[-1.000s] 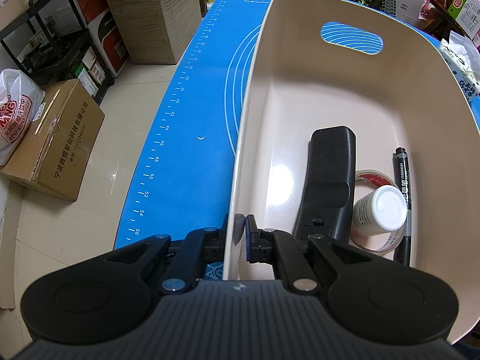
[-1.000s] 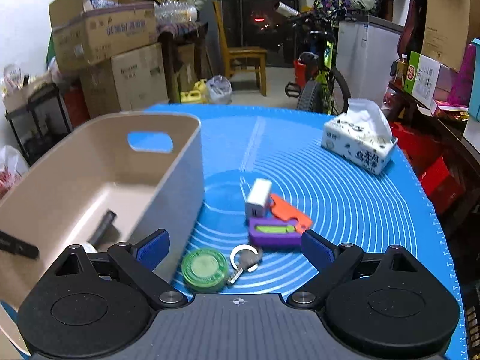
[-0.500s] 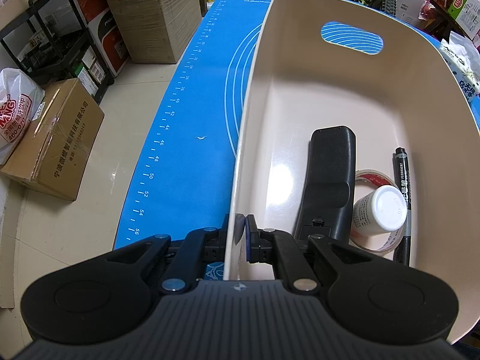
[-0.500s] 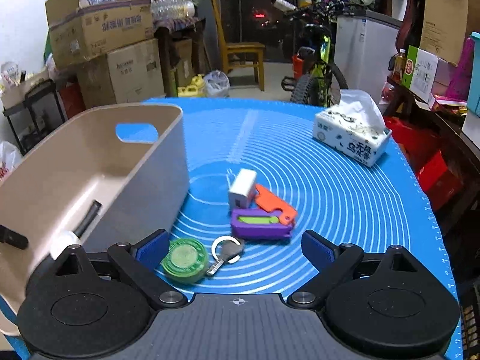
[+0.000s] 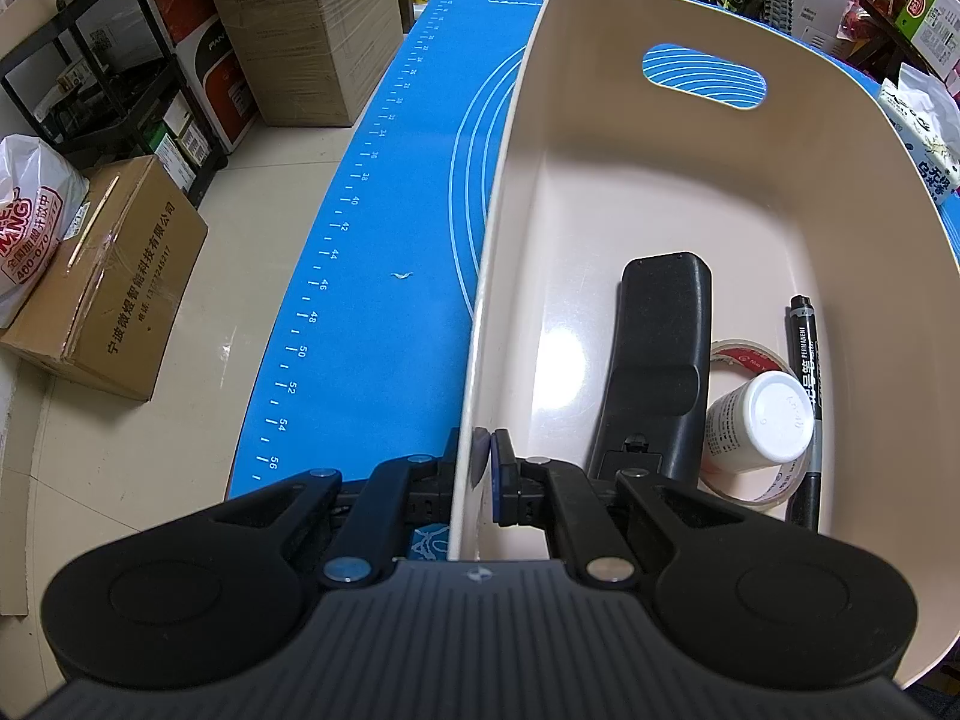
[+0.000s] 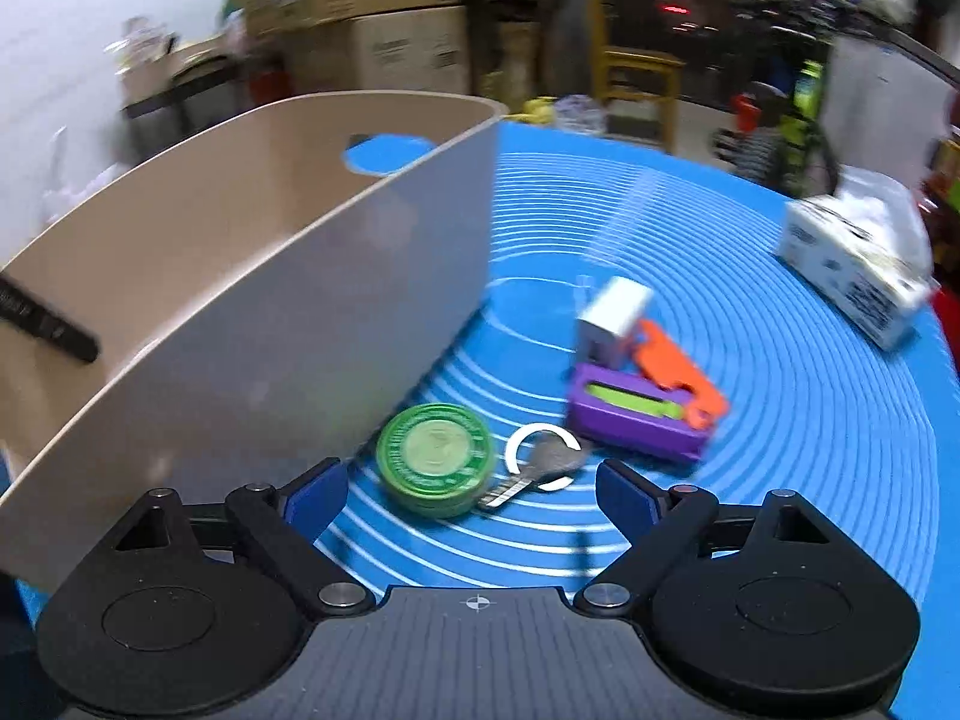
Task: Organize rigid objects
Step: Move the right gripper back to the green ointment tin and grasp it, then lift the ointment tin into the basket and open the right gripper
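With four items already binned, the bin (image 5: pixel 480 312) is being clamped by the left gripper (image 5: pixel 483 456) while the green tin (image 6: pixel 435 459), key (image 6: pixel 540 465) and three more are being approached by the right gripper (image 6: pixel 471 495), fingers apart.

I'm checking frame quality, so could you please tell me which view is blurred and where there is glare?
Right wrist view: motion-blurred throughout, smearing the tissue box and background; only the right gripper stays sharp. Left wrist view: crisp, with glare on the bin floor.

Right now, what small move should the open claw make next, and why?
Probably ease the right claw down over the green tin and close. Its fingers are spread, the tin lies just ahead on the mat beside the bin, which the left claw grips by the wall.
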Tool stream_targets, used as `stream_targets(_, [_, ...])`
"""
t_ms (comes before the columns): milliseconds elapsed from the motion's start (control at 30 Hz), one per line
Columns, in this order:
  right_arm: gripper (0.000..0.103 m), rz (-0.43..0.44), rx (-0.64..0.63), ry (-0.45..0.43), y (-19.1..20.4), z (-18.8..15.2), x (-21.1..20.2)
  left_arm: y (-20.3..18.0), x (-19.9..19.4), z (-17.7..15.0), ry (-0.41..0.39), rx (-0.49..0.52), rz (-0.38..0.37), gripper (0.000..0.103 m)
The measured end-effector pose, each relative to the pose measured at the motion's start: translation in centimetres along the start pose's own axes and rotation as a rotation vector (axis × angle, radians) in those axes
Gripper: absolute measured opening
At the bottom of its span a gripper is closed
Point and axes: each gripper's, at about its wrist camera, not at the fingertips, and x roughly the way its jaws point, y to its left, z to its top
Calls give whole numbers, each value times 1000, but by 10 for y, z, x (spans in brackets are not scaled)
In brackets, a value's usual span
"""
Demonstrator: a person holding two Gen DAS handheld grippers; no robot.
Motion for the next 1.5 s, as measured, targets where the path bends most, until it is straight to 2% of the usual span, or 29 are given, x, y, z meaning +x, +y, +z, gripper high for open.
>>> stream_targets(200, [89, 46, -188, 17, 11, 5, 5, 0, 1, 0, 0, 2, 4, 9])
stream_targets(333, [82, 64, -315, 49, 19, 9, 13, 0, 1, -1, 0, 2, 4, 9])
stream_targets(567, [79, 104, -459, 82, 28, 13, 25, 0, 1, -1, 0, 2, 3, 9])
stream_targets(667, [75, 130, -463, 97, 26, 17, 27, 0, 1, -1, 1, 2, 4, 9])
stream_targets(733, [66, 154, -445, 107, 21, 21, 28, 0, 1, -1, 0, 3, 5, 9])
stream_targets(833, [54, 144, -394, 105, 13, 24, 28, 0, 1, -1, 0, 2, 5, 9])
stream_targets(933, [54, 154, -328, 105, 4, 23, 28, 0, 1, -1, 0, 4, 6, 9])
stream_targets(1200, [54, 127, -312, 97, 5, 25, 26, 0, 1, 0, 0, 5, 7, 9])
stream_targets(1500, [54, 33, -246, 6, -8, 24, -8, 0, 1, 0, 1, 5, 7, 9])
